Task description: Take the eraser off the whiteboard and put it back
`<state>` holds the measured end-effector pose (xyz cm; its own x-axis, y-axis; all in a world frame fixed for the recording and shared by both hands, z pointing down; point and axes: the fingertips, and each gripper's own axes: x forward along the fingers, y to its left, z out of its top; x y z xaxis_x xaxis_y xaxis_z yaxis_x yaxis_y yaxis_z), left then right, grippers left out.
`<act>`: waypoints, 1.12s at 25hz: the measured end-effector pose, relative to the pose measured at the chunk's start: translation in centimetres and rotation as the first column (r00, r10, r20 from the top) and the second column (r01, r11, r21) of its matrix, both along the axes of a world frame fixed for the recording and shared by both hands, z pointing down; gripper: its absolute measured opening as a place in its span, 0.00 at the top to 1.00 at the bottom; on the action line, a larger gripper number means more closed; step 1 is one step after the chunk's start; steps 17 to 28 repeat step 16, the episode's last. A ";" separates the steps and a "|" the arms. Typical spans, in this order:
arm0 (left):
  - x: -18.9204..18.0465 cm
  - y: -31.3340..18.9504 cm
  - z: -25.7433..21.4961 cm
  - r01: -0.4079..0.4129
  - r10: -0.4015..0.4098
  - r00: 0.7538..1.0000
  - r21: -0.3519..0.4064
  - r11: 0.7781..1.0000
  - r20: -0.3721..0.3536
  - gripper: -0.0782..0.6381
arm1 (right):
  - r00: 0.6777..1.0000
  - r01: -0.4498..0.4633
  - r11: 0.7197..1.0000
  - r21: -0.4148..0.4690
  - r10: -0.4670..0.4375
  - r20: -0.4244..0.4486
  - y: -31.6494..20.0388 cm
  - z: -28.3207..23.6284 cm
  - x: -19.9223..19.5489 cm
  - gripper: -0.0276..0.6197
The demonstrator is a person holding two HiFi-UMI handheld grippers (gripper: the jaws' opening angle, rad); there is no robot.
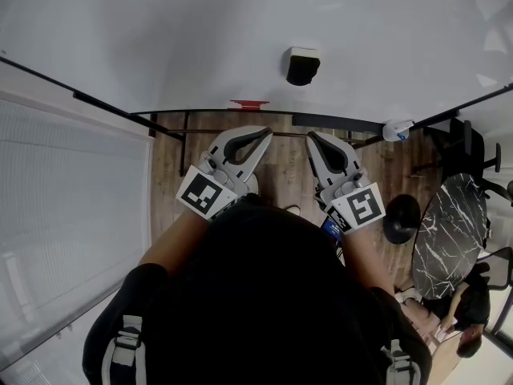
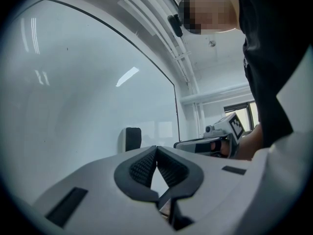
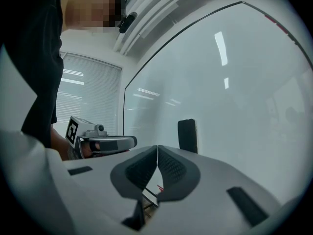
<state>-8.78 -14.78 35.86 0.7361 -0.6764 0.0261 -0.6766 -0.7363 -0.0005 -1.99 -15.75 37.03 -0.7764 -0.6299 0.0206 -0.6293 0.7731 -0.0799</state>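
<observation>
The eraser (image 1: 302, 65), black with a white back, sticks to the whiteboard (image 1: 200, 38) above and between my two grippers. It shows as a dark block in the left gripper view (image 2: 132, 139) and in the right gripper view (image 3: 187, 135). My left gripper (image 1: 265, 133) is shut with nothing between its tips, held short of the board. My right gripper (image 1: 313, 136) is shut and empty too, beside the left one, and the eraser is just ahead of it. Each gripper sees the other: the right gripper (image 2: 183, 143) and the left gripper (image 3: 132, 140).
A tray rail (image 1: 337, 123) runs along the board's lower edge, with a red marker (image 1: 249, 103) and a blue-capped white object (image 1: 397, 130) on it. A window blind (image 1: 64, 215) is at the left. A marble-topped table (image 1: 450, 235) and black chairs stand at the right, over wooden floor.
</observation>
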 end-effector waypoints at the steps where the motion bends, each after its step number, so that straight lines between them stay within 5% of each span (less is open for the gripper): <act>1: 0.0 -0.1 0.0 0.001 -0.001 1.000 -0.002 1.000 -0.003 0.88 | 1.000 0.000 1.000 0.002 0.000 0.000 -0.1 -0.1 0.0 0.95; 28: 0.4 -0.7 0.5 0.000 0.000 1.000 -0.010 1.000 0.009 0.88 | 1.000 0.002 1.000 -0.004 -0.002 -0.016 -0.6 0.2 0.3 0.95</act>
